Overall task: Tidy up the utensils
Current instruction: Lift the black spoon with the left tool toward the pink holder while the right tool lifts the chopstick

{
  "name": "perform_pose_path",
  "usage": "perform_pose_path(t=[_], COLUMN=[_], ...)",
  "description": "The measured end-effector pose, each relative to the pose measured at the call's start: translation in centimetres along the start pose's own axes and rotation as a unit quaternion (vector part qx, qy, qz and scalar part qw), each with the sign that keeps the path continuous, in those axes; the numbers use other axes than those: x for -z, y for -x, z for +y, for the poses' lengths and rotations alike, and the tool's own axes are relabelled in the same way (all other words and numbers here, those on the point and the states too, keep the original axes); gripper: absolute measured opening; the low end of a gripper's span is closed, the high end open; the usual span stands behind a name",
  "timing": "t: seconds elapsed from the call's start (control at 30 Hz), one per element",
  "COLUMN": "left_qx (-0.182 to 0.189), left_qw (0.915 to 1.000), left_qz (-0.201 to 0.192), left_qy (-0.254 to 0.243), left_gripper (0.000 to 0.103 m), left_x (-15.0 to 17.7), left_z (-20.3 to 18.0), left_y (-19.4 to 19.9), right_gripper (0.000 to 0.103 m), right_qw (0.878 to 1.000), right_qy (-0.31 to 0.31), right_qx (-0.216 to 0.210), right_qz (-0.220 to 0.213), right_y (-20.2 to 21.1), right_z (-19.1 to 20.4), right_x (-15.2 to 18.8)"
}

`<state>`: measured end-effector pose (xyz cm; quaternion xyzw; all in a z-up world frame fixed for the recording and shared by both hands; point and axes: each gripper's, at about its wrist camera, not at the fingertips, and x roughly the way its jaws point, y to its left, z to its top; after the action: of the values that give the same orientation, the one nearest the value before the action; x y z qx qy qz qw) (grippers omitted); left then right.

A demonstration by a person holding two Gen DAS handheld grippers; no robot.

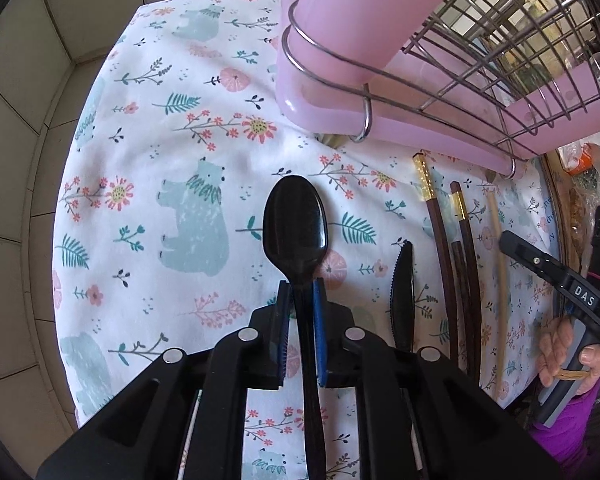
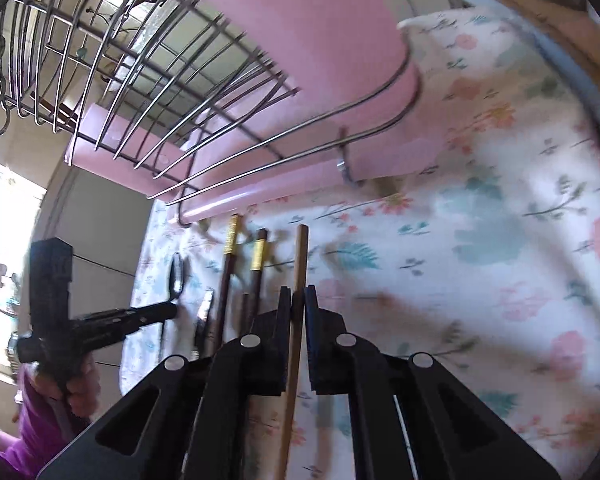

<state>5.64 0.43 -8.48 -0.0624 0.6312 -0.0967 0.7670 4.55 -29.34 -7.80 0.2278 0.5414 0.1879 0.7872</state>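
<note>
My left gripper (image 1: 303, 290) is shut on the neck of a black plastic spoon (image 1: 296, 224), whose bowl points toward the rack over the floral cloth. To its right lie a black serrated knife (image 1: 404, 296), dark brown chopsticks with gold bands (image 1: 436, 232) and a pale wooden chopstick (image 1: 500, 280). In the right wrist view my right gripper (image 2: 298, 300) is shut on that pale chopstick (image 2: 301, 256), which runs up between the pads toward the rack. The dark chopsticks (image 2: 228, 268) and knife (image 2: 204, 316) lie just left of it. The left gripper (image 2: 172, 310) shows there too, with the spoon (image 2: 177, 272).
A pink drain tray with a wire dish rack (image 1: 380, 92) stands at the far side, with a tall pink utensil cup (image 1: 360, 12) hooked on its end. The floral tablecloth (image 1: 180, 140) ends at the left over tiled floor. A hand in a purple sleeve (image 1: 560, 344) holds the right gripper.
</note>
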Motion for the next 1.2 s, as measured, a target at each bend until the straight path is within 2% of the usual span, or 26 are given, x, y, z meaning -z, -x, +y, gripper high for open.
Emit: perform_pose_path(t=[0.13, 0.2, 0.27, 0.4, 0.53, 0.67, 0.83, 0.93, 1.0, 1.07, 1.13, 1.17, 1.2], left_qx=[-0.006, -0.011, -0.014, -0.012, 0.004, 0.037, 0.064, 0.071, 0.078, 0.088, 0.095, 0.101, 0.104], left_qw=[1.0000, 0.9999, 0.9999, 0.9995, 0.9977, 0.9912, 0.9707, 0.9534, 0.9386, 0.9197, 0.9048, 0.8936, 0.8873], left_qz=[0.007, 0.004, -0.001, -0.029, -0.067, -0.127, -0.232, -0.293, -0.336, -0.382, -0.415, -0.437, -0.449], left_qy=[-0.001, -0.005, -0.007, -0.009, -0.009, -0.004, -0.007, -0.011, -0.011, -0.013, -0.012, -0.011, -0.010], left_gripper=[0.011, 0.011, 0.010, 0.009, 0.008, 0.008, 0.008, 0.008, 0.008, 0.008, 0.008, 0.008, 0.008], left_x=[-0.6, -0.6, -0.8, 0.1, 1.4, 2.7, 4.1, 3.8, 3.5, 3.2, 2.5, 2.0, 1.5], left_z=[-0.2, -0.4, -1.1, -1.7, -1.7, -1.3, -1.0, -1.7, -2.1, -2.5, -2.6, -2.9, -3.1], left_y=[-0.5, -0.6, -0.9, -0.1, 2.3, 5.6, 11.2, 14.4, 16.9, 19.3, 20.8, 21.8, 22.4], right_gripper=[0.007, 0.009, 0.011, 0.008, 0.006, 0.006, 0.006, 0.006, 0.006, 0.006, 0.006, 0.006, 0.006], right_qw=[0.999, 0.999, 0.998, 0.997, 0.999, 0.997, 0.984, 0.969, 0.956, 0.938, 0.916, 0.907, 0.895], right_qy=[0.011, 0.015, 0.021, 0.032, 0.021, 0.025, 0.054, 0.079, 0.096, 0.118, 0.137, 0.144, 0.150], right_qx=[0.038, 0.046, 0.053, 0.065, 0.048, 0.029, 0.001, -0.004, -0.008, -0.012, -0.008, -0.006, -0.001], right_qz=[-0.005, 0.009, 0.023, 0.019, -0.013, -0.065, -0.170, -0.235, -0.276, -0.327, -0.378, -0.396, -0.419], right_y=[0.9, 0.4, -0.2, -0.4, 1.1, 4.4, 10.4, 14.1, 16.0, 18.3, 20.6, 21.6, 22.5], right_z=[-0.5, -0.5, -0.3, 0.2, 0.2, 0.7, 3.0, 5.2, 6.5, 8.3, 9.9, 10.4, 10.9], right_x=[0.0, 0.1, 0.2, 0.4, 0.9, 1.4, 1.8, 1.3, 0.9, 0.5, -0.3, -0.6, -1.1])
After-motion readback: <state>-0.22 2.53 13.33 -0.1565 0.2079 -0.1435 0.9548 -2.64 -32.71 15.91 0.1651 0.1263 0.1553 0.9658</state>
